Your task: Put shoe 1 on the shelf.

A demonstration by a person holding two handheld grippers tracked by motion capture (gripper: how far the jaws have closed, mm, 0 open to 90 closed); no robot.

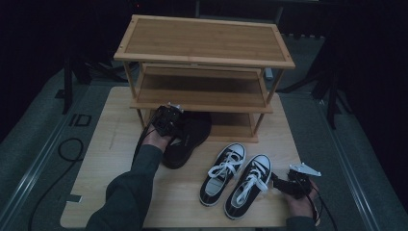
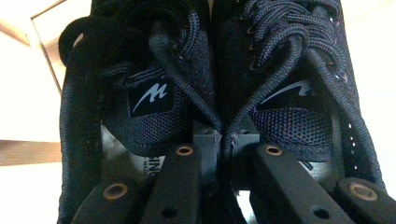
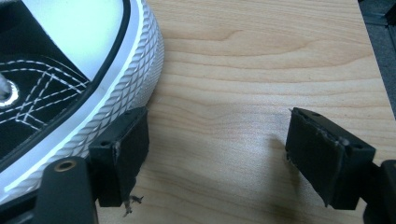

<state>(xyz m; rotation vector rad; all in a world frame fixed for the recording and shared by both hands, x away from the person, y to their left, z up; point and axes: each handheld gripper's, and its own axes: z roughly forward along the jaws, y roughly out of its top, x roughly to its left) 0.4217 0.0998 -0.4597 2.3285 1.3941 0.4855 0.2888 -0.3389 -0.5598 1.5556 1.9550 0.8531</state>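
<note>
My right gripper point(image 1: 278, 183) rests at about 4 o'clock on the desk point(image 1: 110, 159), jaws spread and holding nothing, one pad just touching the white ribbed sole of the nearer black-and-white sneaker point(image 3: 70, 93). That sneaker and its mate point(image 1: 223, 172) lie side by side just left of it, toes towards me.

Farther off, at about 11 o'clock, my left gripper point(image 2: 219, 140) is pressed nearly together, pinching the inner collars of the pair of black shoes point(image 2: 205, 84) so the two travel as one. They sit on the desk in front of the wooden shoe rack point(image 1: 202, 60), at the mouth of its bottom shelf.

To do this well, I judge I should keep the pinch firm, hold the pair level, and slide it straight in under the middle shelf without catching the laces.

The shoes' toes are cut off in the left gripper view, and the bottom shelf's depth lies in shadow.
</note>
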